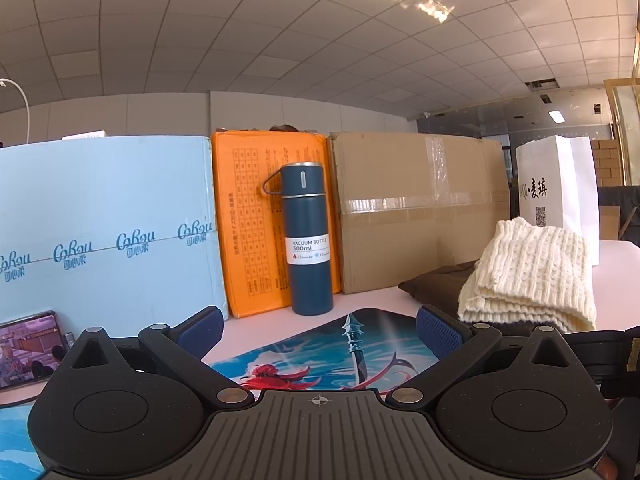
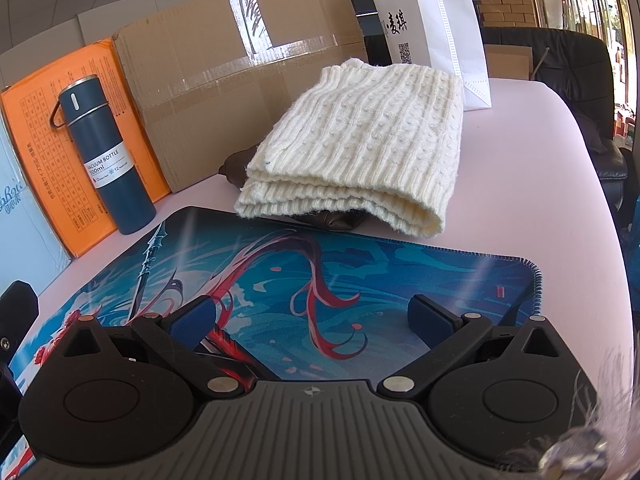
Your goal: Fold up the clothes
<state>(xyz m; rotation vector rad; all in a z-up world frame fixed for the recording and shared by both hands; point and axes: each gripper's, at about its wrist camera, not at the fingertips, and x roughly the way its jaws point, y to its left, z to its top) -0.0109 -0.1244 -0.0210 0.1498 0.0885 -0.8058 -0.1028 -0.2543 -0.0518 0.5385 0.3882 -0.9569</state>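
Note:
A cream knitted sweater (image 2: 360,148) lies folded on top of a dark brown garment (image 2: 240,162) at the back right of the table. It also shows in the left wrist view (image 1: 528,272), with the brown garment (image 1: 436,284) under it. My left gripper (image 1: 320,326) is open and empty, low over the blue printed mat (image 1: 320,356), left of the pile. My right gripper (image 2: 312,316) is open and empty over the mat (image 2: 400,276), in front of the pile.
A dark blue vacuum bottle (image 1: 306,240) stands by an orange box (image 1: 256,216). A brown carton (image 1: 416,208), a pale blue box (image 1: 104,224) and a white paper bag (image 1: 560,188) line the back. A phone (image 1: 28,348) lies at the left.

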